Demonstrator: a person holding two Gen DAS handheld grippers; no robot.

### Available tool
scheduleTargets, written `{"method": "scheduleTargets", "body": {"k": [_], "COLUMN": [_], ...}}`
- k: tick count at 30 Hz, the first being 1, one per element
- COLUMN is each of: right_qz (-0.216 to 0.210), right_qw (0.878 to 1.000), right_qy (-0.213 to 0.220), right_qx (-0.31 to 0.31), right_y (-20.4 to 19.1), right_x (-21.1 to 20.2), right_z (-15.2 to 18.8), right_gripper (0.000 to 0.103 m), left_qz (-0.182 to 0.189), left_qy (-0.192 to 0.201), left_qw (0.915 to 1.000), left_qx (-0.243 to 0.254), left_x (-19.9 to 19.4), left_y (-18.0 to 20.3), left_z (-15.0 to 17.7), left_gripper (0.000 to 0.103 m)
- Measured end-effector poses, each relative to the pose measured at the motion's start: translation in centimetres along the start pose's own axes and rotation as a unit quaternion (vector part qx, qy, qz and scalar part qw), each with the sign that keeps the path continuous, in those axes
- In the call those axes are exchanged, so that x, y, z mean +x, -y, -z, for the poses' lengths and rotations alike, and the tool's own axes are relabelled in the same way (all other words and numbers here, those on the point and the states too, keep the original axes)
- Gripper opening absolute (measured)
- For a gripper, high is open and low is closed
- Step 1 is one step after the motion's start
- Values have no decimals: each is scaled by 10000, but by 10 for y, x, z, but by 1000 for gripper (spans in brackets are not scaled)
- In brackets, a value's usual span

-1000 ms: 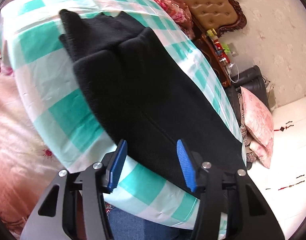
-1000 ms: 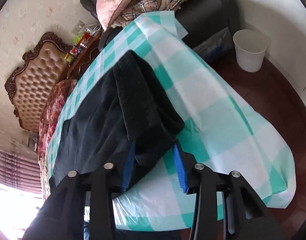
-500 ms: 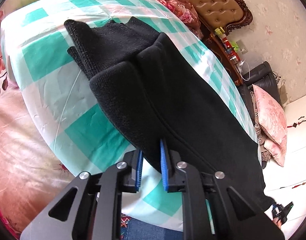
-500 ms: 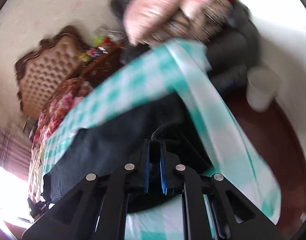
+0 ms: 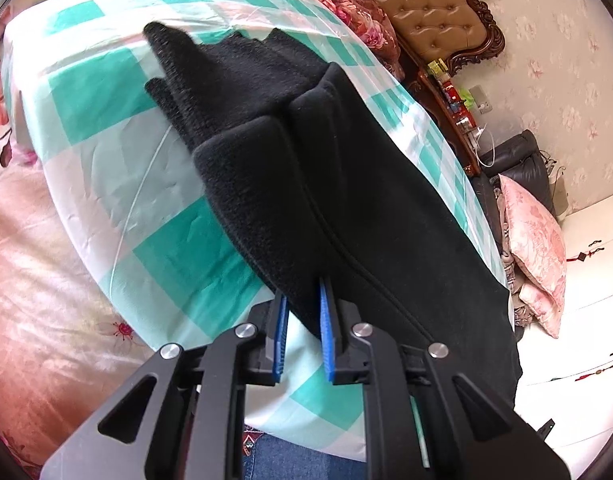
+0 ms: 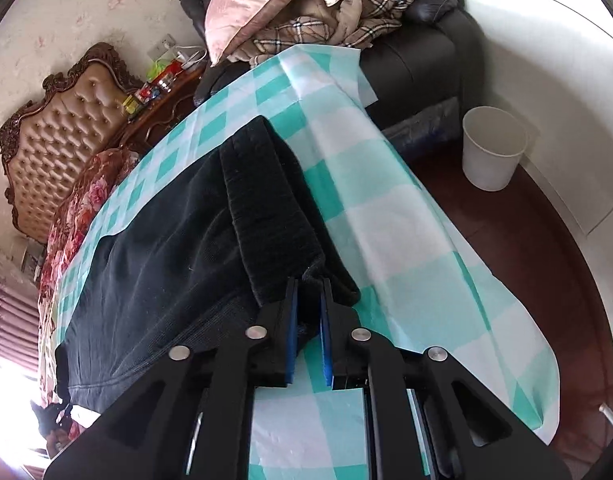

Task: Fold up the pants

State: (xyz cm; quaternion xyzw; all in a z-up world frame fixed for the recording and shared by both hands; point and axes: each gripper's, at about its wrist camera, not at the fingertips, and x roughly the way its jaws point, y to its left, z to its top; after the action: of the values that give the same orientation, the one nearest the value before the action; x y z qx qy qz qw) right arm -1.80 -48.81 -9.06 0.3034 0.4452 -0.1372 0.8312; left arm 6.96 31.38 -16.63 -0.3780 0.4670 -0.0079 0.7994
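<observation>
Both tongs have just been closing since the earlier views, in which their blue pads stood apart on either side of the fabric. Left tongs [image 5: 302, 320]: pads now nearly together, clamped on the near edge of the black pants [image 5: 306, 184] partway along the legs. Right tongs [image 6: 306, 312]: likewise pinched together on the near corner of the ribbed waistband [image 6: 266, 208].

Position of the garment: the pants lie lengthwise on the green-and-white checked cloth [image 5: 106, 92] covering the tabletop, running from one pair of tongs to the other along the near edge. Directly ahead of the left tongs the leg ends are turned back over the legs, with the cuffs [image 5: 166, 52] lying beyond that doubled part. Ahead of the right tongs the waistband stands up in a thick ridge.

Progress, as judged from the lay of the fabric: the two legs appear already laid one upon the other, and both grips are set. Carrying the held edges over into a shorter fold, then flattening the bundle, seems still to come; no lift is evident.

Count: one pair of pants; two tongs, each holding it; one checked cloth. Farther off, beyond the right tongs, one white bin [image 6: 492, 148] on the floor and one dark sofa [image 6: 418, 56] piled with cushions; beyond the left tongs, one tufted headboard [image 5: 430, 4].
</observation>
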Motion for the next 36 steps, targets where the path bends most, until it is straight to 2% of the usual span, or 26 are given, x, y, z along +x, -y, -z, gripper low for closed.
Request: {"method": "scheduleTargets", "body": {"k": [2, 3, 5, 6, 7, 8, 9, 10, 11, 13, 15, 18, 20, 22, 23, 25, 26, 27, 28, 29, 32, 34, 36], "right_qz": [389, 436, 743, 1137, 1388, 1701, 1832, 1847, 1741, 1593, 1583, 1733, 2059, 2144, 2113, 2013, 2002, 1995, 1986, 1984, 2031, 2165, 2151], "right_qw": [9992, 9990, 9970, 9926, 9883, 9803, 9748, 9699, 9668, 9619, 9534, 9524, 9503, 9546, 9580, 9630, 9634, 9633, 9633, 9633, 9619, 9578, 9493], "right_qy": [41, 62, 183, 378, 582, 933, 1163, 1367, 1478, 1510, 1438, 1085, 852, 744, 736, 727, 763, 796, 831, 852, 900, 1006, 1464], "right_qx": [-55, -56, -135, -202, -258, -366, -523, -806, -1148, -1632, -2129, -2263, -2176, -1931, -1792, -1641, -1613, -1607, -1601, -1596, -1596, -1601, -1766], "right_y": [0, -1, -7, -14, -21, -33, -43, -58, -76, -101, -124, -130, -128, -117, -114, -110, -108, -109, -108, -109, -112, -120, -140], "right_x": [-5, -7, -13, -21, -29, -40, -46, -49, -46, -32, -4, 39, 64, 79, 81, 82, 82, 84, 84, 85, 81, 70, 43], "right_z": [3, 3, 2, 0, -1, -3, -5, -6, -7, -10, -13, -26, -34, -41, -42, -41, -40, -38, -37, -37, -35, -34, -24], "right_gripper": [17, 21, 20, 24, 38, 44, 55, 62, 63, 71, 73, 73, 73, 86, 89, 91, 92, 92, 92, 92, 92, 92, 92], "left_qz": [27, 25, 48, 43, 2, -112, -249, -482, -585, -722, -912, -1127, -1206, -1287, -1267, -1349, -1293, -1207, -1303, -1378, -1473, -1344, -1236], "left_qy": [3, -5, -9, 0, 27, 137, 265, 472, 576, 697, 814, 1006, 1141, 1236, 1356, 1496, 1490, 1464, 1527, 1631, 1885, 1975, 2099], "left_qw": [10000, 10000, 10000, 10000, 10000, 9996, 9985, 9954, 9933, 9892, 9839, 9732, 9659, 9576, 9562, 9627, 9715, 9776, 9765, 9740, 9684, 9672, 9607], "left_qx": [5, 30, 37, 46, 82, 237, 411, 678, 818, 1069, 1307, 1734, 1986, 2263, 2264, 1804, 1311, 907, 784, 753, 701, 864, 1332], "left_x": [-2, -2, -2, -2, -4, -8, -12, -17, -19, -20, -19, -20, -20, -18, -21, -28, -33, -37, -41, -48, -62, -66, -66], "left_y": [-2, -1, -2, -1, 2, 9, 15, 25, 30, 41, 49, 57, 61, 66, 64, 47, 29, 13, 5, -2, -8, -3, 16], "left_z": [1, 1, -1, -1, -1, 0, 0, 1, 2, 4, 8, 15, 17, 19, 17, 2, -9, -17, -20, -22, -24, -25, -22], "left_gripper": [15, 18, 18, 18, 19, 20, 21, 22, 25, 30, 30, 30, 30, 31, 31, 32, 31, 34, 37, 45, 47, 46, 45]}}
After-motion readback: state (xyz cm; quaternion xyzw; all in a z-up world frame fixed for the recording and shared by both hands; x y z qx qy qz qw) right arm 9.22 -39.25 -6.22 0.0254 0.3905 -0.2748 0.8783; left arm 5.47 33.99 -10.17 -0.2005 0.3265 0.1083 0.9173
